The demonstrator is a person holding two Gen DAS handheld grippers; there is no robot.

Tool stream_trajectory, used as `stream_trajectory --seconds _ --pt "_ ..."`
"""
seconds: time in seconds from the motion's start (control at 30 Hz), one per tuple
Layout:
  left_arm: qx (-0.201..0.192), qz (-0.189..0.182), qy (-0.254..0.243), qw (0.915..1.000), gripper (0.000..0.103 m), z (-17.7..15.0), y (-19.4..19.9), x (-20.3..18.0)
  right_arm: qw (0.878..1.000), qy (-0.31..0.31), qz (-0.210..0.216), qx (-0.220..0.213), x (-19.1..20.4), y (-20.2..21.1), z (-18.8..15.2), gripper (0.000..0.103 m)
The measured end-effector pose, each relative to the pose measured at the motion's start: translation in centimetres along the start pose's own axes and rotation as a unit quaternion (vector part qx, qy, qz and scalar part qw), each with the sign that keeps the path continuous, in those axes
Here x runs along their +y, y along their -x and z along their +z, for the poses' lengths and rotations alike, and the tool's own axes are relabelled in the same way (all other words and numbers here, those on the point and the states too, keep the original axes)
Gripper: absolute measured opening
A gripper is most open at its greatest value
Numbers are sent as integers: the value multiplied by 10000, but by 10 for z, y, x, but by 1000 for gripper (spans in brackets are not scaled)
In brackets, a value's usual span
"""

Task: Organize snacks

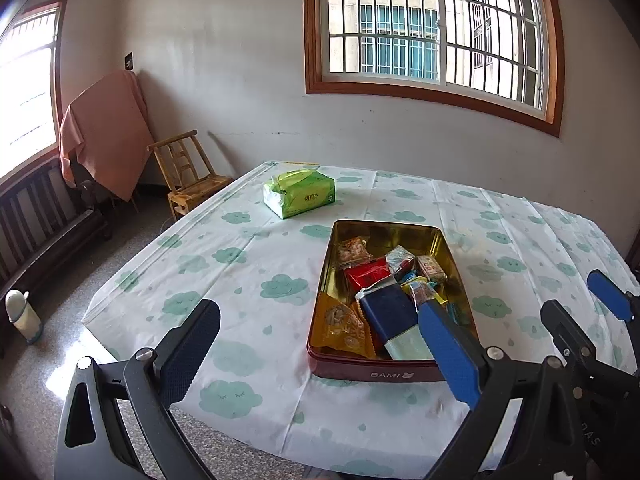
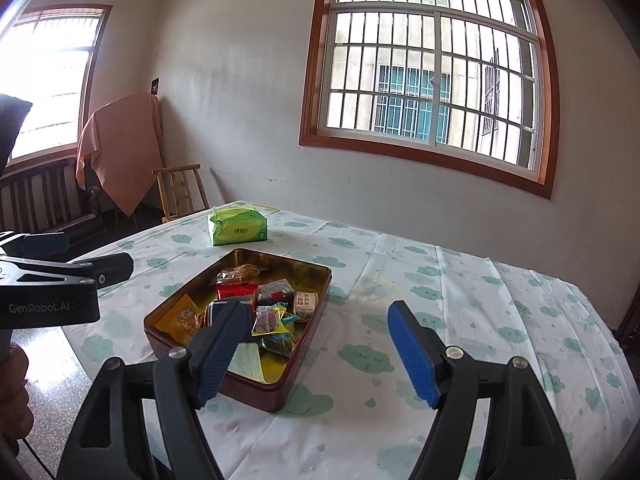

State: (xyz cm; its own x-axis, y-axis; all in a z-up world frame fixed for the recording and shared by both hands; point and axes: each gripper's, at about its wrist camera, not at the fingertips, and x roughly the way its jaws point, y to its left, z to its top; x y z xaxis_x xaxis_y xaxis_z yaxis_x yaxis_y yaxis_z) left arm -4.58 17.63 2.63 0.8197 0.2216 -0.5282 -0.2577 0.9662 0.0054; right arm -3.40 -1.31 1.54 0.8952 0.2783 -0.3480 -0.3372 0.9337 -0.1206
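Observation:
A red tin [image 1: 376, 372] with a gold inside sits on the table and holds several wrapped snacks, among them a navy-and-white pack [image 1: 394, 320], a red pack [image 1: 366, 274] and an orange pack [image 1: 340, 324]. The tin also shows in the right wrist view [image 2: 276, 390]. My left gripper [image 1: 320, 352] is open and empty, held above the table's near edge in front of the tin. My right gripper [image 2: 316, 356] is open and empty, just right of the tin; it shows at the right in the left wrist view [image 1: 576, 312].
A green tissue pack [image 1: 299, 194] lies behind the tin. The table [image 1: 248, 264] has a white cloud-print cloth. A wooden chair [image 1: 186, 176] and a cloth-draped object [image 1: 106, 132] stand by the far wall. A white bottle [image 1: 22, 314] is on the floor.

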Motion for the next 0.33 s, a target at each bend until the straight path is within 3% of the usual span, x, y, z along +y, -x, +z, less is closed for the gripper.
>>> stream_trajectory --seconds 0.2,0.33 --pt "-84 1 47 10000 103 3 2 1 9998 47 -108 170 -19 -5 -8 76" --pt "134 37 149 9998 103 7 -4 2 9971 -33 -505 560 -70 -25 -21 78"
